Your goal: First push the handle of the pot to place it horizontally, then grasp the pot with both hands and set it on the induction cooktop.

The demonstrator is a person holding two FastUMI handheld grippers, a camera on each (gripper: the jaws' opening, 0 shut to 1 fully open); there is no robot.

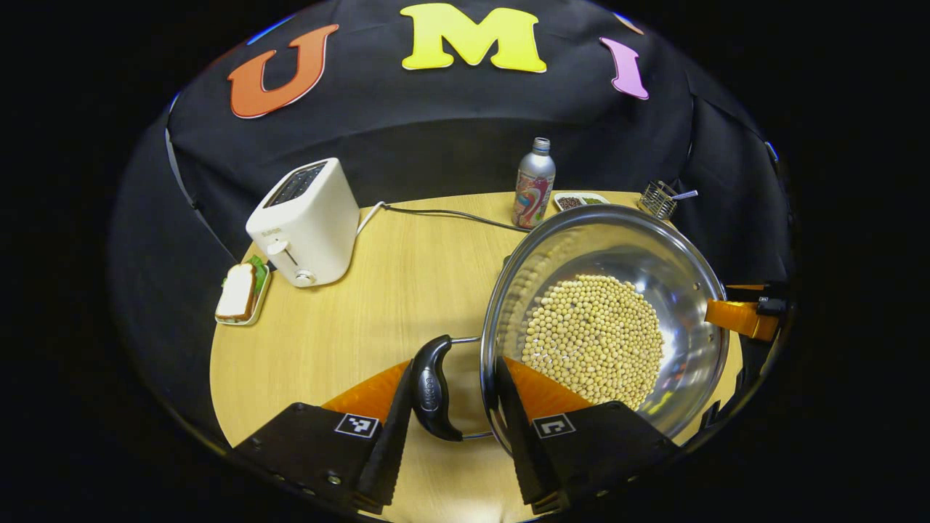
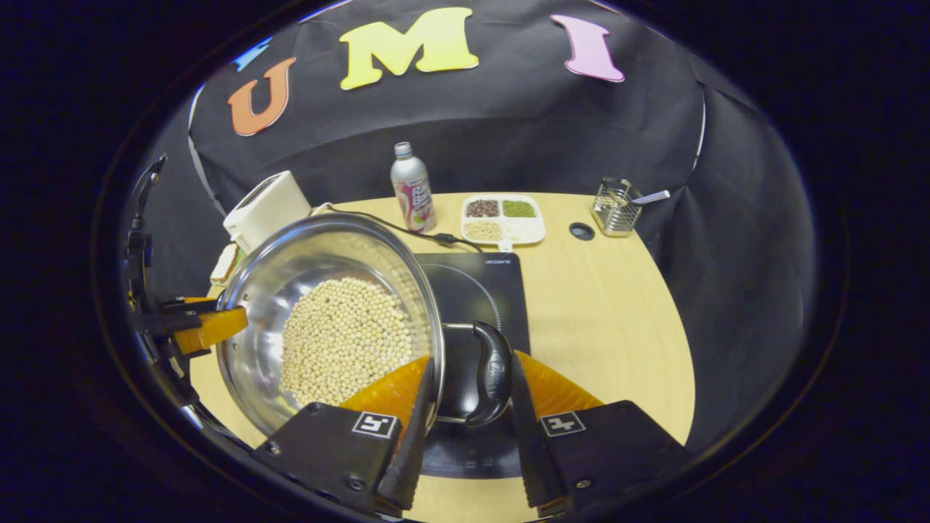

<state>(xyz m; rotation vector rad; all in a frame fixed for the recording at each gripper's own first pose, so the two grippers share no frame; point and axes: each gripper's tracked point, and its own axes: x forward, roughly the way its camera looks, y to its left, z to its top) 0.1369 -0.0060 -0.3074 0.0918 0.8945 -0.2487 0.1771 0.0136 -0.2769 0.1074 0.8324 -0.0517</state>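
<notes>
Pot (image 1: pixel 603 319), steel and holding pale beans, sits right of the toaster (image 1: pixel 301 221) in the left gripper view; the left gripper (image 1: pixel 450 414) straddles its black side handle (image 1: pixel 432 388), fingers apart, contact unclear. In the right gripper view, the pot overlaps the induction cooktop (image 2: pixel 472 290) on the worktop (image 2: pixel 610 319); the right gripper (image 2: pixel 468 407) brackets the opposite handle (image 2: pixel 492 374), grip uncertain.

The steel pot (image 2: pixel 327 319) holds pale beans and has black loop handles (image 1: pixel 434 388) on opposite sides, each between a gripper's fingers. It sits tilted, partly above the left part of the black cooktop (image 2: pixel 472 290) on the wooden table
</notes>
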